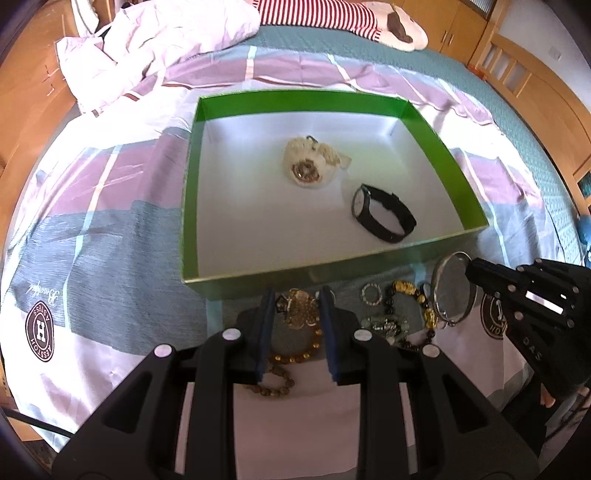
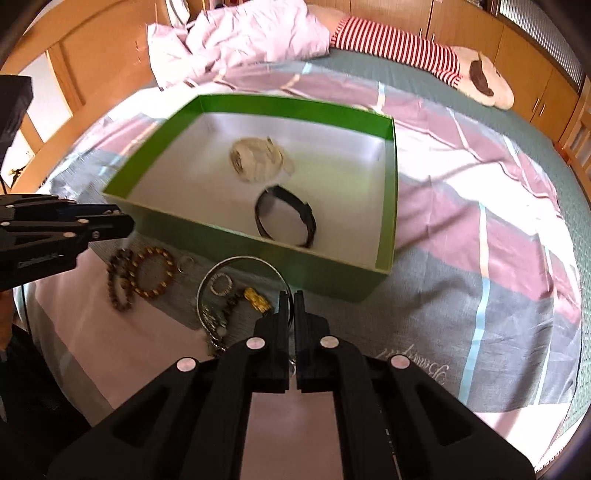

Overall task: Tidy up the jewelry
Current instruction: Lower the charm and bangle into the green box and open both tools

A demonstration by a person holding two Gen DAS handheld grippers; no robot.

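Note:
A green box lies on the bed and holds a cream watch and a black watch. Loose jewelry lies in front of it. My left gripper is open around a gold pendant piece, above an amber bead bracelet. My right gripper is shut on a silver bangle, lifted at its rim. The right gripper also shows in the left wrist view.
More pieces lie on the bedsheet: a small crystal ring, a black-and-yellow bead bracelet, a jade piece, a dark brown bead bracelet. A crumpled duvet and plush toy lie at the far end.

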